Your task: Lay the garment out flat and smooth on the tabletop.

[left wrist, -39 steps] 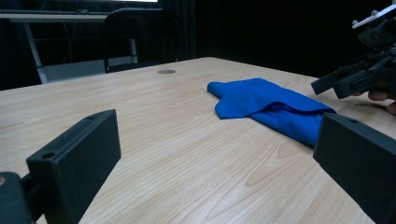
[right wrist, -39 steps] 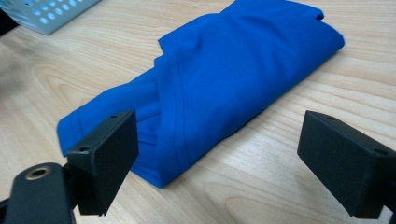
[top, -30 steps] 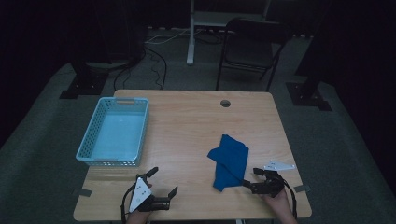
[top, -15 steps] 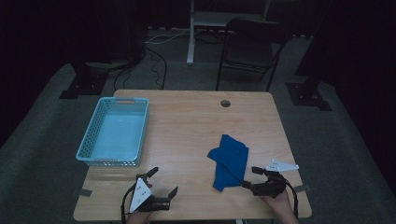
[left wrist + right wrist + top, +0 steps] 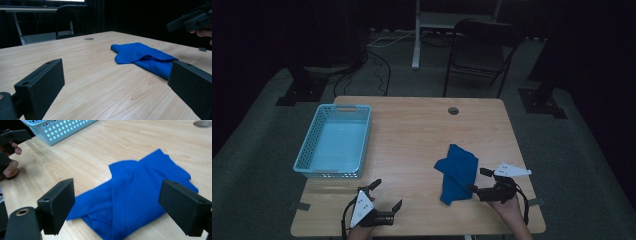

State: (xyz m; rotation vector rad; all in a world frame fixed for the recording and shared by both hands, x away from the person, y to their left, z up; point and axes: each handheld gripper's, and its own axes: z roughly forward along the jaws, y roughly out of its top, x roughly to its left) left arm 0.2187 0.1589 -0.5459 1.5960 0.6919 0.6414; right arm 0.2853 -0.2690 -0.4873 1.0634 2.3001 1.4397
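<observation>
A folded blue cloth point(image 5: 456, 171) lies on the wooden table point(image 5: 412, 135), right of centre near the front edge. My right gripper point(image 5: 479, 180) is open at the cloth's right front corner, its jaws spread wide over the cloth point(image 5: 135, 195) with nothing between them. My left gripper point(image 5: 386, 195) is open near the front left edge of the table, jaws wide apart and empty. From the left gripper view the cloth point(image 5: 145, 57) lies ahead to the right, well apart from the jaws.
A light blue plastic basket point(image 5: 335, 141) stands empty at the table's left. A round cable hole point(image 5: 453, 110) is near the far edge. A chair point(image 5: 479, 52) and a desk frame stand behind the table. Bare wood lies between the basket and the cloth.
My right gripper has crept slightly left toward the cloth's near right corner. The left gripper and the cloth have stayed put.
</observation>
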